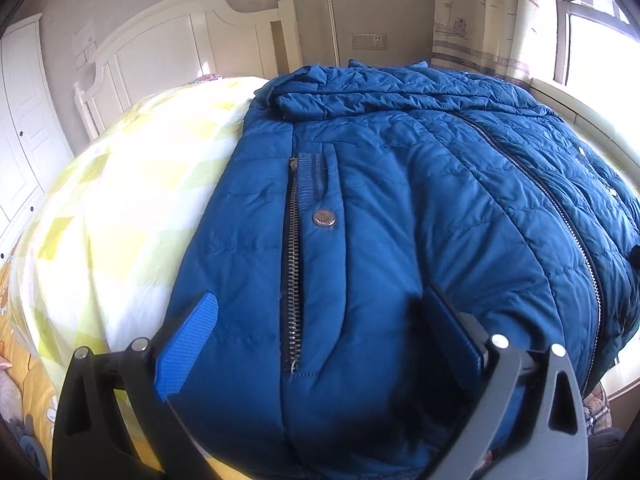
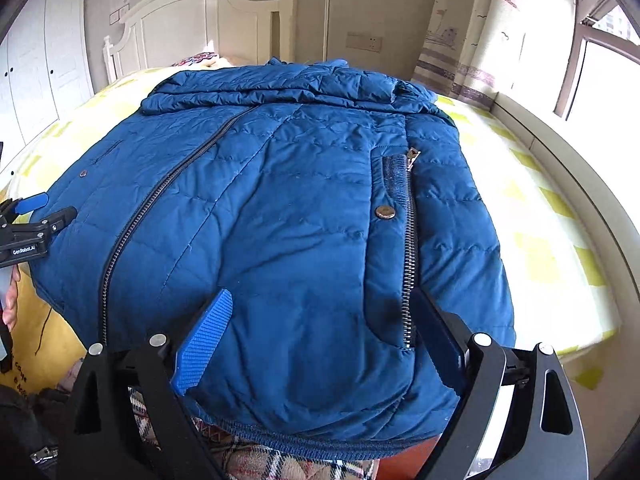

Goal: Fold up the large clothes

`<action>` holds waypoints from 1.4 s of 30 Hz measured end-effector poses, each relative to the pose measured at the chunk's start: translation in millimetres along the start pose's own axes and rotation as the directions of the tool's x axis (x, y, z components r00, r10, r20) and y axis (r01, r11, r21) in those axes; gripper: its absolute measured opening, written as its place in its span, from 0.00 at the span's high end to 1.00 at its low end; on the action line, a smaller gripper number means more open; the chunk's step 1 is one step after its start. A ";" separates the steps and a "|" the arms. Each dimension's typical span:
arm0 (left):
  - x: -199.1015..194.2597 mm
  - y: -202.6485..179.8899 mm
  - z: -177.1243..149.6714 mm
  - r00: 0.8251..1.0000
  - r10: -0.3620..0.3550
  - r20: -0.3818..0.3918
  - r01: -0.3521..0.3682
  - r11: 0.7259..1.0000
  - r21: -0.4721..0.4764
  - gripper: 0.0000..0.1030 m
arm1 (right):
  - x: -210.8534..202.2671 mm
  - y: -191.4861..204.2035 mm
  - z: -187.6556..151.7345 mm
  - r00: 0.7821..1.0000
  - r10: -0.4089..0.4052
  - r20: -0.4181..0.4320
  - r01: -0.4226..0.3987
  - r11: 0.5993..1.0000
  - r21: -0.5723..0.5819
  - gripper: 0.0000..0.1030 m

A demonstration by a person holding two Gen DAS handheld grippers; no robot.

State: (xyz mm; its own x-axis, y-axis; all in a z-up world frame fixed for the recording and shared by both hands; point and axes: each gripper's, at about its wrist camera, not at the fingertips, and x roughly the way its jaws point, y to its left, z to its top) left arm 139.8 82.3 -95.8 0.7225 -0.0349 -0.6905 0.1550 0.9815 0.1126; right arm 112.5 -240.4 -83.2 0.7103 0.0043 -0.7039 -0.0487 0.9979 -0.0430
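Observation:
A large blue quilted jacket (image 1: 400, 208) lies front-up on the bed, its sleeves folded across the top by the collar. Its main zipper (image 2: 160, 200) is closed. In the left wrist view my left gripper (image 1: 320, 304) is open over the hem, its fingers either side of a pocket zipper (image 1: 294, 264). My right gripper (image 2: 322, 298) is open too, low over the jacket's (image 2: 304, 216) other hem corner, beside the second pocket zipper (image 2: 410, 248). At the far left edge of the right wrist view the left gripper (image 2: 50, 208) shows at the jacket's side, with a hand (image 2: 10, 300) behind it.
The bed has a yellow-and-white checked cover (image 1: 132, 200) and a white headboard (image 1: 180, 40) at the far end. A white wardrobe (image 1: 24, 112) stands to the left; a curtain (image 2: 472, 40) and window (image 2: 600, 80) are on the right. Plaid cloth (image 2: 280, 464) lies below the hem.

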 end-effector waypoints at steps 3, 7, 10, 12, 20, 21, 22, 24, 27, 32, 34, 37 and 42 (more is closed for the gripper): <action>1.3 1.4 -1.5 1.000 -0.005 0.010 0.006 1.000 -0.019 0.02 | -7.6 -32.9 1.2 0.995 -0.084 0.049 0.079 0.992 0.095 0.16; 2.1 2.6 -2.1 1.000 -0.015 0.017 0.015 1.000 -0.024 0.02 | 14.2 -68.3 -13.1 0.999 -0.032 0.003 0.031 0.980 0.199 0.16; 1.0 4.2 1.4 1.000 -0.017 -0.016 0.016 0.999 -0.037 0.02 | 11.9 -63.4 -11.1 0.998 -0.064 -0.011 0.065 0.978 0.197 0.16; -6.7 -0.5 8.4 1.000 0.003 -0.025 -0.004 0.999 -0.044 0.03 | 5.2 -55.3 -1.0 0.995 -0.096 -0.021 0.098 0.976 0.194 0.16; 38.9 -82.8 73.5 0.992 -0.107 -0.072 0.115 0.985 0.127 0.02 | 61.0 36.9 50.2 0.997 0.001 -0.075 -0.007 0.997 -0.075 0.16; 51.5 -84.9 73.3 0.988 -0.120 -0.096 0.132 0.984 0.120 0.02 | 64.3 38.3 51.7 0.999 -0.004 -0.047 0.001 0.998 -0.060 0.16; 55.8 -79.9 71.9 0.985 -0.152 -0.084 0.159 0.983 0.086 0.02 | 67.4 35.9 52.4 0.999 0.006 -0.044 -0.008 0.999 -0.043 0.16; 56.5 -71.6 69.2 0.979 -0.185 -0.083 0.190 0.980 0.059 0.02 | 68.4 29.0 50.4 0.998 0.036 -0.050 -0.037 0.999 -0.031 0.16; 53.9 -61.8 75.3 0.980 -0.173 -0.096 0.181 0.981 0.074 0.02 | 63.1 28.3 57.2 0.994 0.033 -0.108 -0.039 0.998 -0.056 0.16; 68.5 -14.8 107.2 0.993 -0.103 -0.059 0.101 0.994 -0.049 0.02 | 73.0 -2.1 98.8 0.998 -0.033 -0.044 0.034 0.999 0.020 0.16; 96.7 0.2 109.9 0.989 -0.048 -0.140 0.039 0.997 -0.063 0.02 | 100.5 -17.2 110.0 0.992 -0.069 -0.103 0.074 0.996 0.046 0.16; 107.5 20.0 113.9 0.978 -0.103 -0.182 0.081 0.989 -0.124 0.02 | 126.3 -40.9 111.6 0.986 0.005 -0.169 0.016 0.992 0.123 0.16; 85.2 35.6 103.6 0.992 0.026 -0.127 -0.038 0.995 -0.090 0.02 | 98.0 -51.8 99.9 0.985 -0.076 -0.153 0.101 0.981 0.164 0.16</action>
State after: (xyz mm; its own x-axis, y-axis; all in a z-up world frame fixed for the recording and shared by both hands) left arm 276.7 94.8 -76.6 0.6346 0.0150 -0.7727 0.0665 0.9950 0.0739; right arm 254.9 -285.2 -79.1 0.5964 -0.0814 -0.7986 0.1390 0.9903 0.0029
